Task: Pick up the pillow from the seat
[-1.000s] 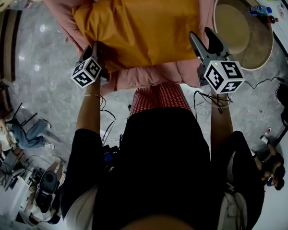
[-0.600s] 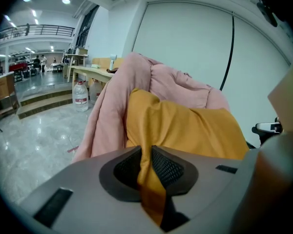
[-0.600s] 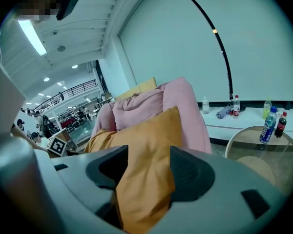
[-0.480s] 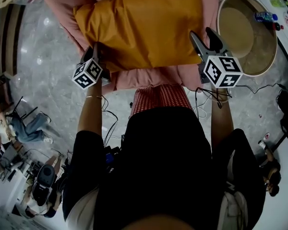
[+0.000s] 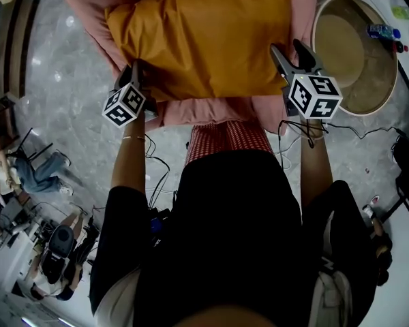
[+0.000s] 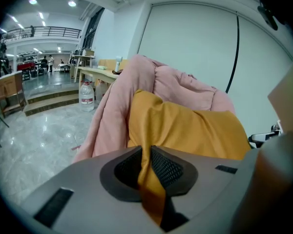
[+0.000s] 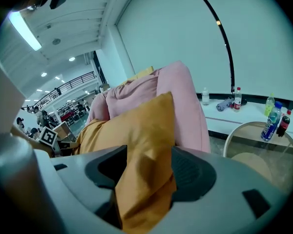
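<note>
Pillow (image 5: pixel 204 39): orange, lying on the pink padded seat (image 5: pixel 211 111), long side across the head view. Its near edge faces the person, and pink padding shows in front of it and on both sides.

Left tongs (image 6: pixel 146 150): nearly closed, pinching a gathered fold of the pillow's near-left corner. The orange fabric runs down between the two ribbed pads and is drawn narrow where they meet.

Right tongs (image 7: pixel 150 152): at the pillow's near-right corner. Jaws spread wide and have just been opening. The corner stands between them as a loose, thick fold. A dark gap shows beside the left pad, so the fabric is not clamped.

Both tongs point forward and downward at the seat's front edge, one at each near corner and well apart. The marker cubes face the head camera.

Surroundings: a round counter (image 5: pixel 388 80) stands just right of the seat, with bottles (image 5: pixel 382 31) at its far rim. The floor (image 5: pixel 54 80) is polished grey stone. Cables lie on it near the person's feet.
</note>
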Demonstrator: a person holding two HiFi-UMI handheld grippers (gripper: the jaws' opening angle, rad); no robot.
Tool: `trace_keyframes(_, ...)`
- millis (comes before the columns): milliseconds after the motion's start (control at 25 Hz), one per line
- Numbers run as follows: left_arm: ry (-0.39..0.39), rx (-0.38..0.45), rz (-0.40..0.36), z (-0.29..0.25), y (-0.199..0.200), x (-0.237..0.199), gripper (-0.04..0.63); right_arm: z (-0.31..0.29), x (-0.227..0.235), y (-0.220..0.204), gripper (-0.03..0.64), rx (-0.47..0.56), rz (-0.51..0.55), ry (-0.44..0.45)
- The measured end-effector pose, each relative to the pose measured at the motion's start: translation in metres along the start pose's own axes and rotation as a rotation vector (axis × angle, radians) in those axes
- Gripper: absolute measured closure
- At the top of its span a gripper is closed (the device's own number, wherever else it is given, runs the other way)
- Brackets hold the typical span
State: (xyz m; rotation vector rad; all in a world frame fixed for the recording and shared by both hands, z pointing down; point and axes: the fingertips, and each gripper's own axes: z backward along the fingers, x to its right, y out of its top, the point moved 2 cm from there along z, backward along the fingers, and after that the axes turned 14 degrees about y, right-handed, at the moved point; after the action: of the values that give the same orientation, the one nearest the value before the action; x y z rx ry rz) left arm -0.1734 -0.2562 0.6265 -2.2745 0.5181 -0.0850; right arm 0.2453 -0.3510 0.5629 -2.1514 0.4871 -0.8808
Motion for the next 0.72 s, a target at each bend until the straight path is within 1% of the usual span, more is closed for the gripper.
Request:
trace_keyframes(160, 0.012, 0.003, 0.012, 0.002, 0.0, 0.0, 0.532, -0.006, 0.012, -0.006, 0.345, -0.045, 0.019, -0.016)
trace_keyframes(240, 0.019, 0.005, 0.019, 0.002, 0.0, 0.0, 0.534, -0.011, 0.015, -0.008, 0.345, -0.063, 0.02, -0.01)
trace_keyframes(560, 0.049, 0.002, 0.065, 0.002, 0.0, 0.001, 0.535, -0.029, 0.025, -0.016, 0.339, -0.089, -0.072, 0.033)
trace_keyframes(720, 0.048, 0.002, 0.071, 0.002, 0.001, -0.002, 0.538, -0.037, 0.023, -0.016, 0.341, -0.105, -0.068, 0.048)
